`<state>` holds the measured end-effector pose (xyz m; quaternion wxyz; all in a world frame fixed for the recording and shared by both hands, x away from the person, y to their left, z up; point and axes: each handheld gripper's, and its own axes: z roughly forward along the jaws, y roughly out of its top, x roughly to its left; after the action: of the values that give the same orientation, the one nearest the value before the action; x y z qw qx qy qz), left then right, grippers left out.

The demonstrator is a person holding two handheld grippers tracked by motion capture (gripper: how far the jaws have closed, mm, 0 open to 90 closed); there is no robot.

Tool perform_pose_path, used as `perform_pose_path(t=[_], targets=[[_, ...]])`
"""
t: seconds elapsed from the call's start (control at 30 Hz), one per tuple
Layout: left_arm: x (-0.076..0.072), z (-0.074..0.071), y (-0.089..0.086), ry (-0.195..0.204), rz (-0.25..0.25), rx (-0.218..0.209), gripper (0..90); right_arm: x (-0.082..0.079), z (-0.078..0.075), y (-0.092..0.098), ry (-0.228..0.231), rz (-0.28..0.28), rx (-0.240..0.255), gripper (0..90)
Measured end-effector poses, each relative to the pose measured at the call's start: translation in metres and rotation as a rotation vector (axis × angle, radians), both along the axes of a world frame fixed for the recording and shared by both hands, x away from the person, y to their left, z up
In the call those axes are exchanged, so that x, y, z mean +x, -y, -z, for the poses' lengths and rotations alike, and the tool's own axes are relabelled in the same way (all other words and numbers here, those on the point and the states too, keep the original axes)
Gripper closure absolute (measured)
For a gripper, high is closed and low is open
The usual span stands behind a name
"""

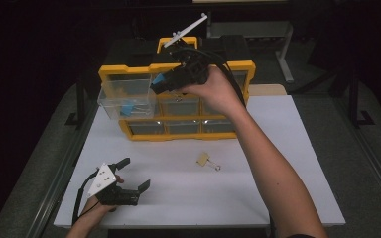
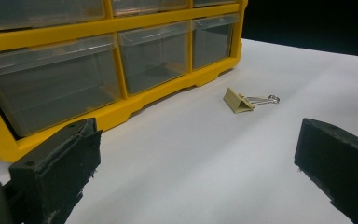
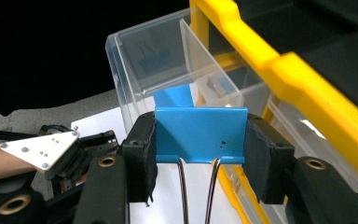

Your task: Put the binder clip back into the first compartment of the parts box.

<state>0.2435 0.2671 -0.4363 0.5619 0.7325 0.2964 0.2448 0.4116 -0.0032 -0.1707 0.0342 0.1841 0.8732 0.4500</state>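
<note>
Surface: white tabletop, dark surroundings.
Cabinet: yellow plastic drawer organiser; clear drawer pulled out at its left.
Right gripper: clamped on blue metal binder clip, above that drawer.
Left gripper: jaws apart, low at the front-left.
Loose: tan binder clip on tabletop.

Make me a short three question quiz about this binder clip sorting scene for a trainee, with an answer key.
1. True or false: the right gripper is shut on a blue binder clip.
2. Which drawer of the yellow organizer is pulled out? A) upper left B) bottom middle C) upper right
3. What lies loose on the white table in front of the organizer?

Key
1. True; its pads press the clip's two sides.
2. A; the clear drawer sticks out and already holds another blue clip.
3. A tan binder clip; the left gripper rests nearby, jaws apart.
</note>
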Motion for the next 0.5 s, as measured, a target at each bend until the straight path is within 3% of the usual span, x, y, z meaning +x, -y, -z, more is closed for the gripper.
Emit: perform_pose_path(t=[0.5], targets=[[0.0, -0.001, 0.0, 0.002, 0.004, 0.003, 0.0, 0.005, -0.018, -0.028, 0.006, -0.018, -0.001, 49.0]])
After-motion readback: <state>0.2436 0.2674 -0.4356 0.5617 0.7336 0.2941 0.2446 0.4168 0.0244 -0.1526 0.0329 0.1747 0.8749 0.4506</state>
